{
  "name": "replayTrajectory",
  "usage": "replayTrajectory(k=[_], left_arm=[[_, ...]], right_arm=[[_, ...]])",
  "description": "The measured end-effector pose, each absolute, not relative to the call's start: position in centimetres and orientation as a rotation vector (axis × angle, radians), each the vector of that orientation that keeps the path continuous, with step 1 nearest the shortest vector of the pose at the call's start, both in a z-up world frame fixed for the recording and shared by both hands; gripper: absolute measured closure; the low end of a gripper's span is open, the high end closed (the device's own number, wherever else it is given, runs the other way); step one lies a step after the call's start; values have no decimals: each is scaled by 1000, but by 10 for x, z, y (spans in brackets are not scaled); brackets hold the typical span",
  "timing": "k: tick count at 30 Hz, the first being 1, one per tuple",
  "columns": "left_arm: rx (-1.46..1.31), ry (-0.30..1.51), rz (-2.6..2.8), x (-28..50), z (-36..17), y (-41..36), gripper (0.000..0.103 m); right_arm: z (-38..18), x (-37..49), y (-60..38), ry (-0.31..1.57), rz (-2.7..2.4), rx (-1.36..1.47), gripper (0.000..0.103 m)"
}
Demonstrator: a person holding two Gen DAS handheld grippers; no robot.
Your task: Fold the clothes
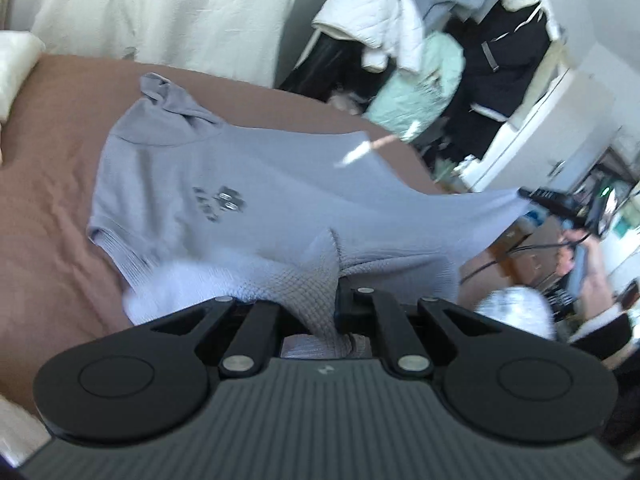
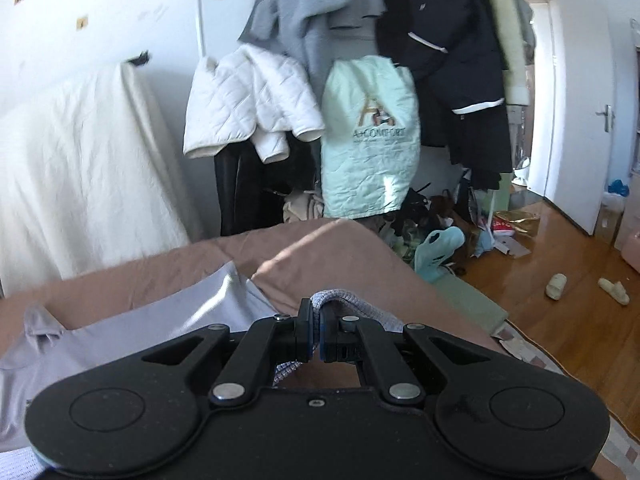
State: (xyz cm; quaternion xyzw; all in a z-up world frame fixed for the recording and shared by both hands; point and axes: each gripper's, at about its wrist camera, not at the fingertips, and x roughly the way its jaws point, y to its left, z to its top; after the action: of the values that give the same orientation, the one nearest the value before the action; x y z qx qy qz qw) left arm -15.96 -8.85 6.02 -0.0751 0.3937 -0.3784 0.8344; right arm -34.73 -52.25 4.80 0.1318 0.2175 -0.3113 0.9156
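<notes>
- Left gripper [image 1: 320, 304] was clamped on the hem of the pale lavender waffle-knit T-shirt [image 1: 192, 172]; right gripper [image 2: 316, 334] pinched the other hem corner.
- Collar end lay on the brown bedsheet [image 1: 48, 208].
- Advice: keep both corners level and taut, carry the hem over to the collar.

A T-shirt [image 1: 240, 184] lies spread on the bed [image 1: 52, 184], its collar end toward the far side and its near hem raised off the bed between the two claws: the left claw [image 1: 332, 300] is clamped on the hem in front, the right claw [image 1: 524, 194] on the hem corner off to the right. Behind the bed, a sheet [image 2: 80, 160] hangs on the left and a rack of hanging coats [image 2: 360, 60] stands to its right; slippers [image 2: 556, 286] lie on the floor [image 2: 560, 240] to the right of the bed.
</notes>
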Motion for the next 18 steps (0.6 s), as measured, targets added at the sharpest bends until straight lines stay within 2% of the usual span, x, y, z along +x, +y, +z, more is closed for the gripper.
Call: replayTrajectory(k=[8,12,13,15,16,17,18], left_arm=[[-7,712,-661,-48,73,-104,97],[-17,718,-619,37,57,-111,95],[-12,738,-613,60,48,-115,95],[7,783,-585,99,30,-120,84],[24,807,-557,113,21,-123,82],[41,831,-529,128,12,-125,79],[38,844,-503,136,5,-124,79]], right_arm=[[63,-214,-528,359,-495,242,100],[63,-142,-542,329,-449,272,100],[58,-124,-550,336,-437,313,96],[45,-95,-562,349,-412,353,83],[37,-82,-565,373,-432,339,60],[30,-76,-566,395,-467,329,54],[23,-75,-566,414,-497,323,54]])
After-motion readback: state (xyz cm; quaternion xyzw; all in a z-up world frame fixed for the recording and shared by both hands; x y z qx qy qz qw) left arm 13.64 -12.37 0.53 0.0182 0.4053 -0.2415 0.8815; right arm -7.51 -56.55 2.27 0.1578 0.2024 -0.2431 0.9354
